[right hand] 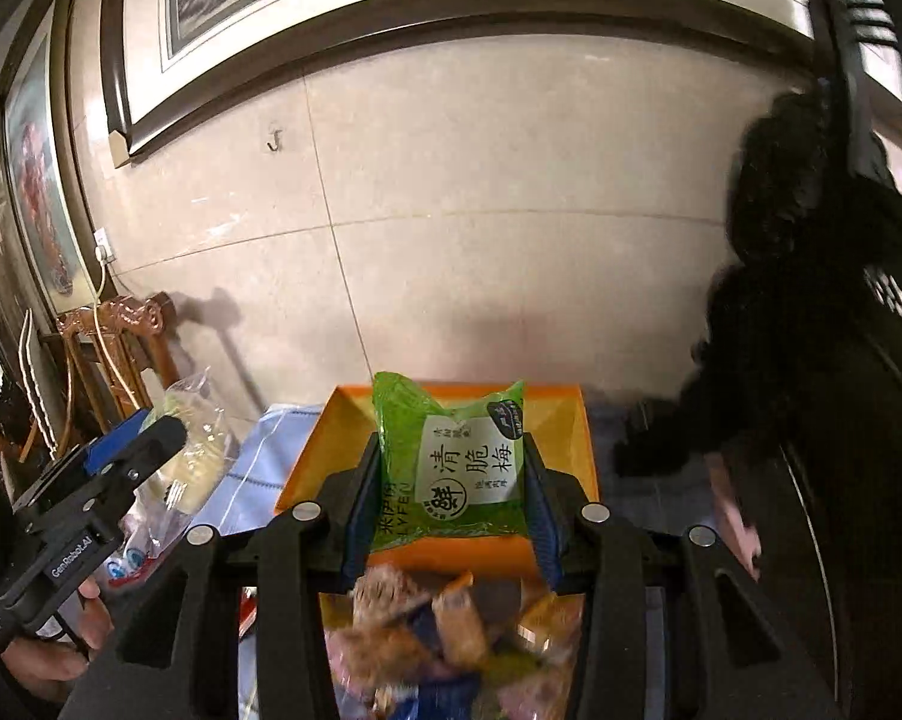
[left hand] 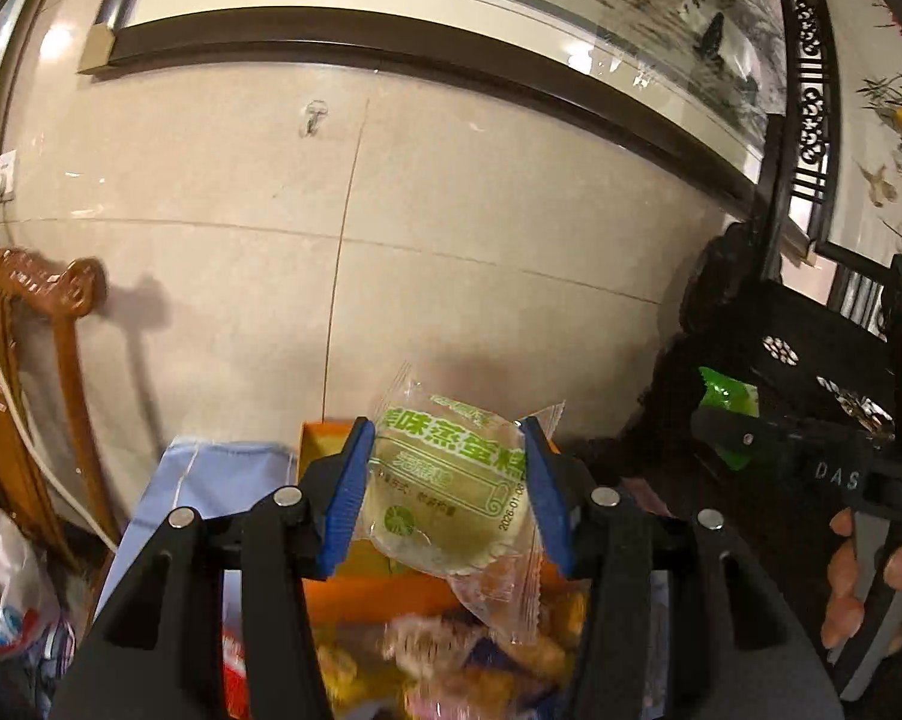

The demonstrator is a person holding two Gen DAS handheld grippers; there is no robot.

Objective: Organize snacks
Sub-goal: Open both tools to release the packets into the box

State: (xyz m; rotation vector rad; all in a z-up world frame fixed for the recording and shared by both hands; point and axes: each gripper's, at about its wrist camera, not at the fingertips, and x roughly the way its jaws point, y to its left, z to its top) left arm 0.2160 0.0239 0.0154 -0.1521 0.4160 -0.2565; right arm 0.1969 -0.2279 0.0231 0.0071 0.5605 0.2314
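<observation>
My left gripper (left hand: 447,480) is shut on a clear-wrapped round pale cake (left hand: 451,504) with green print, held in the air above the snacks. My right gripper (right hand: 447,486) is shut on a green plum snack packet (right hand: 451,468) with a white label. Below both lies an orange box (right hand: 565,420) and, nearer, a blurred heap of small wrapped snacks (right hand: 444,630). In the right wrist view the left gripper (right hand: 132,444) shows at the left with the cake (right hand: 195,450) in it. In the left wrist view the right gripper (left hand: 745,438) shows at the right, the green packet (left hand: 724,399) partly hidden.
A tiled wall (left hand: 451,240) with framed paintings (left hand: 451,12) stands close behind. A carved wooden chair (left hand: 24,360) and white cable are at the left, a blue cloth (right hand: 270,462) beside the orange box, a plastic bag (left hand: 6,588) at lower left, dark clothing (right hand: 811,300) at the right.
</observation>
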